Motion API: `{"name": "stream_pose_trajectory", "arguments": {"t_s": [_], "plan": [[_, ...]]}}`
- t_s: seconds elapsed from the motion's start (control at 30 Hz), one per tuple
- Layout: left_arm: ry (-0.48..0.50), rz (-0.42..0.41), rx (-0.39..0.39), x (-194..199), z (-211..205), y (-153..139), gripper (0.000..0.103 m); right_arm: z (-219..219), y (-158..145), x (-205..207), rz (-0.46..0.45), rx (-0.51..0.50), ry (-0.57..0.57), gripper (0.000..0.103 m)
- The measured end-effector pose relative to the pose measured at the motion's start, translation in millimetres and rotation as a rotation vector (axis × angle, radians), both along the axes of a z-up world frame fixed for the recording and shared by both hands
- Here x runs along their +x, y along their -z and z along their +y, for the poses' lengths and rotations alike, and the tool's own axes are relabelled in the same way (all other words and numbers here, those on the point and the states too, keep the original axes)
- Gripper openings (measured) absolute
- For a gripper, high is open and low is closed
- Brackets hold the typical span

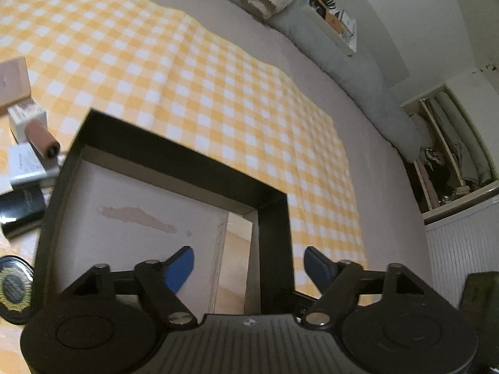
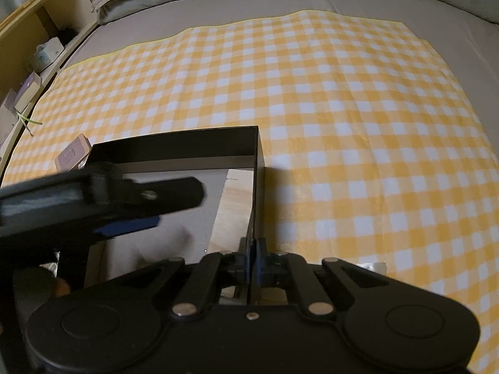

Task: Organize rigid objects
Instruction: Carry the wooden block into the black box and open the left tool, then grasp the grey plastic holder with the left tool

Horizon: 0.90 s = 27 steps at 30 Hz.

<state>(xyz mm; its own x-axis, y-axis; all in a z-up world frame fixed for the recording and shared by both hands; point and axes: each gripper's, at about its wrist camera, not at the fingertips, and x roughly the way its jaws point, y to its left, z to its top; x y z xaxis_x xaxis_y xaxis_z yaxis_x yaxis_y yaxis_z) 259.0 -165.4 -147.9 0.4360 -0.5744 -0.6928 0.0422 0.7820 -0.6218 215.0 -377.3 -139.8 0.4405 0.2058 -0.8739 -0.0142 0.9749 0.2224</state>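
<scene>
An open black box [image 1: 274, 218] with a pale inner floor lies on a yellow checked cloth [image 1: 187, 71]. My left gripper [image 1: 249, 268] is open, its blue fingers straddling the box's right wall. In the right wrist view my right gripper [image 2: 253, 260] is shut on the right wall of the same black box [image 2: 174, 148]. The left gripper's arm [image 2: 103, 199] crosses that view over the box. Small items lie left of the box: a brown cylinder [image 1: 42, 138], white boxes [image 1: 26, 118], a dark flat box [image 1: 20, 208] and a round black tin [image 1: 14, 283].
A pink-beige box [image 2: 72, 152] sits behind the black box's left corner. Grey pillows [image 1: 358, 71] line the far edge of the bed. Shelves [image 2: 34, 40] stand at the left, a cluttered shelf [image 1: 452, 152] and radiator at the right.
</scene>
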Motion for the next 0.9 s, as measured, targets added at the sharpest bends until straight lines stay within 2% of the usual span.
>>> {"name": "stream_pose_trajectory", "arguments": {"t_s": [0.07,0.33,0.57,0.73,0.9], "plan": [[0.010,-0.015,0.004,-4.1,4.2,-8.9,0.092,-3.1,-0.1,-2.3,0.000,0.001,0.006,0.004],[0.049,-0.141,0.127,-29.9,23.9,-52.6,0.102,8.6,-2.3,3.8,-0.019,-0.065,-0.027,0.004],[0.011,-0.224,0.299,-55.7,51.8,-81.8,0.103,27.3,0.4,-1.3,-0.041,-0.121,-0.049,0.004],[0.001,-0.289,0.382,-73.4,74.6,-94.9,0.103,36.8,4.1,-0.4,-0.060,-0.142,-0.048,0.005],[0.002,-0.344,0.474,-87.9,94.8,-99.2,0.103,36.1,9.6,-1.1,-0.027,-0.122,-0.045,0.005]]}}
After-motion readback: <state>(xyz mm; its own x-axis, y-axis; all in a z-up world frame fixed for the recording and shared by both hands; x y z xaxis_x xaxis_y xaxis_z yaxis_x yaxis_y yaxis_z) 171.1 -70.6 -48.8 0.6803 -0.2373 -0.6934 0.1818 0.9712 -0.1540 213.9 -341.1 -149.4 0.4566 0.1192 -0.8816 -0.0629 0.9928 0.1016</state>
